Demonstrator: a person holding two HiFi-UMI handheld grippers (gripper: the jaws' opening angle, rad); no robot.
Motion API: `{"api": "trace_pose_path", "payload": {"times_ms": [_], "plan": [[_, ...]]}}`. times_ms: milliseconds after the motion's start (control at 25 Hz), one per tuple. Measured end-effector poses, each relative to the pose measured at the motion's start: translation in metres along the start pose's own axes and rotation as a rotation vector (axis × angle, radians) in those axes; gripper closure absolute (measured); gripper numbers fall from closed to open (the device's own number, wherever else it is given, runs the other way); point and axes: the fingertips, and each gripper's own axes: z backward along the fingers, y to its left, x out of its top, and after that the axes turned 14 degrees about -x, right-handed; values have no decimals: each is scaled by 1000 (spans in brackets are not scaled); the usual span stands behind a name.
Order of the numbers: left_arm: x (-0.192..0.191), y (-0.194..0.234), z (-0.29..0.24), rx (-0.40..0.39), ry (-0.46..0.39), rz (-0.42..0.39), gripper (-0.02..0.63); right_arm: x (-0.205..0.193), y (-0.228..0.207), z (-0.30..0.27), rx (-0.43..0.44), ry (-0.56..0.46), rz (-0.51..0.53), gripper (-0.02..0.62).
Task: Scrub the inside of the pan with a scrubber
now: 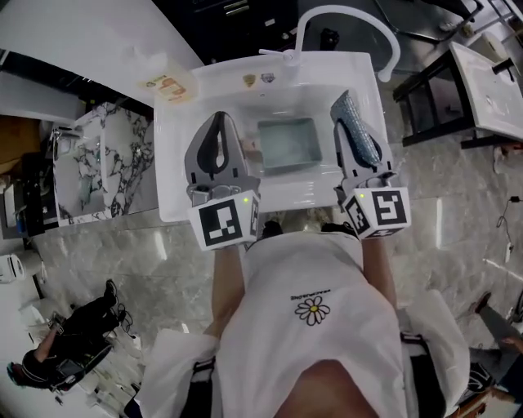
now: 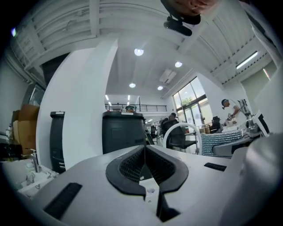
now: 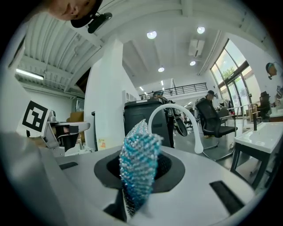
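A rectangular grey-green pan [image 1: 288, 144] lies in the basin of the white sink [image 1: 176, 163]. My left gripper [image 1: 219, 121] hovers over the basin's left side, left of the pan; its black pads [image 2: 128, 165] meet with nothing between them. Over the basin's right side, my right gripper [image 1: 347, 110] is shut on a blue and silver mesh scrubber [image 1: 361, 135], which stands up between the jaws in the right gripper view [image 3: 139, 167]. Both grippers point away from me, above the pan and apart from it.
A white arched faucet [image 1: 351, 16] rises at the sink's back. A yellow packet [image 1: 167, 86] lies on the sink's back left corner. A marble-patterned stand [image 1: 106, 163] is to the left, a black-legged white table [image 1: 490, 82] to the right. A person [image 1: 73, 343] sits on the floor at lower left.
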Motion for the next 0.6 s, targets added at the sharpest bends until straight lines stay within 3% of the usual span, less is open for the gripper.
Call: {"api": "trace_pose_path", "payload": {"times_ms": [200, 360, 440, 600], "plan": [[-3, 5, -8, -34, 8, -2, 589, -2, 0, 1, -39, 8, -8, 534], [-15, 13, -21, -92, 70, -17, 561, -5, 1, -1, -48, 21, -8, 534], [-19, 14, -33, -179, 112, -64, 495, -8, 2, -3, -50, 33, -4, 534], [-40, 9, -55, -429, 248, -228, 430, -15, 5, -5, -34, 65, 2, 534]]}}
